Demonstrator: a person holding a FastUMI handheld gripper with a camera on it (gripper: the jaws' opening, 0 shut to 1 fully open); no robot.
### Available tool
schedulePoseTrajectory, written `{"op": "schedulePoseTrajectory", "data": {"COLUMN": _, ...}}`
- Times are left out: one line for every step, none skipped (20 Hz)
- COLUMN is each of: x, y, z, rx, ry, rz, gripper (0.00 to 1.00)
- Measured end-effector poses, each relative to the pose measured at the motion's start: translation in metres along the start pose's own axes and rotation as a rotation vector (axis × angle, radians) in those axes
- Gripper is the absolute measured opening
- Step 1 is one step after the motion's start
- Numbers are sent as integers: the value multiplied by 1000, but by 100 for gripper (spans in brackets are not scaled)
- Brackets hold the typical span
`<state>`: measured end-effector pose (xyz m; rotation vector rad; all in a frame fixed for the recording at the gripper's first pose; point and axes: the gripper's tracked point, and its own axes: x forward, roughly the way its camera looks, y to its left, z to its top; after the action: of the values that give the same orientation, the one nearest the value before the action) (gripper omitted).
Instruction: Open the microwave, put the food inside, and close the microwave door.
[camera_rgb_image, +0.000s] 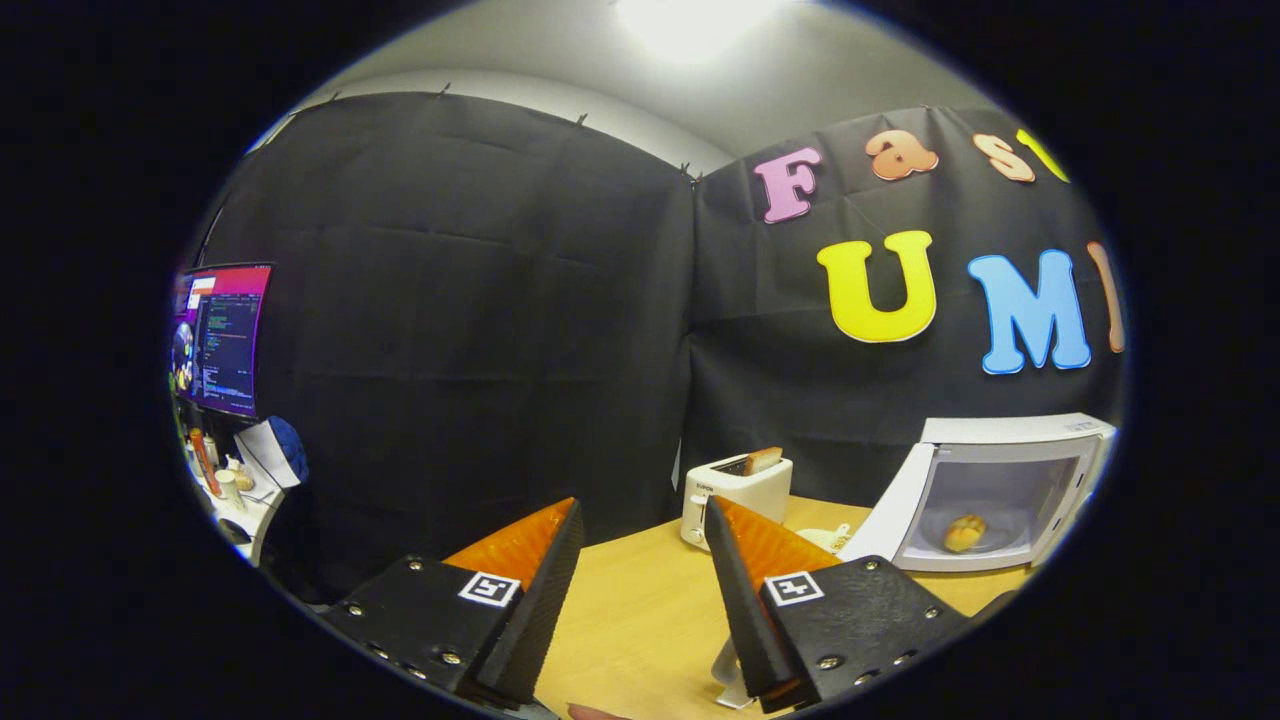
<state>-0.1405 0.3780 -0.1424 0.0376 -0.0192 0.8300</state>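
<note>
1. Gripper view: the gripper (643, 540) hung over the table (640, 610) with its fingers (545, 560) apart and nothing between them.
2. Beyond the fingers, near the table's far edge, the microwave (1000, 490) stood with its door (885, 515) swung open; the food (964, 533) sat inside, its kind hard to make out.
3. A toaster (735, 490) stood beside it, partly hidden by one finger.

Microwave (1000, 490) stood on table (640, 610), door (885, 515) swung open leftward. Food (964, 533) lay inside microwave. Toaster (735, 495) sat left of microwave. Gripper (645, 520) fingers spread apart, nearer than microwave, holding nothing.
</note>
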Motion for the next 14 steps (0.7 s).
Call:
{"op": "schedulePoseTrajectory", "data": {"x": 1, "y": -2, "z": -5, "rx": -9, "ry": 9, "rz": -11, "gripper": 72}}
{"op": "schedulePoseTrajectory", "data": {"x": 1, "y": 3, "z": -11, "rx": -14, "ry": 20, "rz": 3, "gripper": 71}}
{"op": "schedulePoseTrajectory", "data": {"x": 5, "y": 7, "z": -17, "rx": -23, "ry": 34, "rz": 4, "gripper": 69}}
{"op": "schedulePoseTrajectory", "data": {"x": 5, "y": 10, "z": -24, "rx": -38, "ry": 48, "rz": 8, "gripper": 60}}
{"op": "schedulePoseTrajectory", "data": {"x": 5, "y": 8, "z": -32, "rx": -60, "ry": 64, "rz": -12, "gripper": 49}}
{"op": "schedulePoseTrajectory", "data": {"x": 6, "y": 0, "z": -39, "rx": -78, "ry": 80, "rz": -53, "gripper": 47}}
{"op": "schedulePoseTrajectory", "data": {"x": 14, "y": -3, "z": -50, "rx": -88, "ry": 105, "rz": -83, "gripper": 34}}
{"op": "schedulePoseTrajectory", "data": {"x": 15, "y": -4, "z": -59, "rx": -82, "ry": 134, "rz": -91, "gripper": 22}}
{"op": "schedulePoseTrajectory", "data": {"x": 19, "y": -4, "z": -75, "rx": -65, "ry": 165, "rz": -94, "gripper": 19}}
{"op": "schedulePoseTrajectory", "data": {"x": 21, "y": -4, "z": -87, "rx": -60, "ry": 204, "rz": -96, "gripper": 19}}
{"op": "schedulePoseTrajectory", "data": {"x": 21, "y": -17, "z": -98, "rx": -71, "ry": 236, "rz": -161, "gripper": 19}}
{"op": "schedulePoseTrajectory", "data": {"x": 20, "y": -25, "z": -104, "rx": -57, "ry": 244, "rz": -181, "gripper": 9}}
{"op": "schedulePoseTrajectory", "data": {"x": 22, "y": -29, "z": -110, "rx": -46, "ry": 254, "rz": -196, "gripper": 5}}
{"op": "schedulePoseTrajectory", "data": {"x": 20, "y": -36, "z": -112, "rx": -37, "ry": 259, "rz": -223, "gripper": 5}}
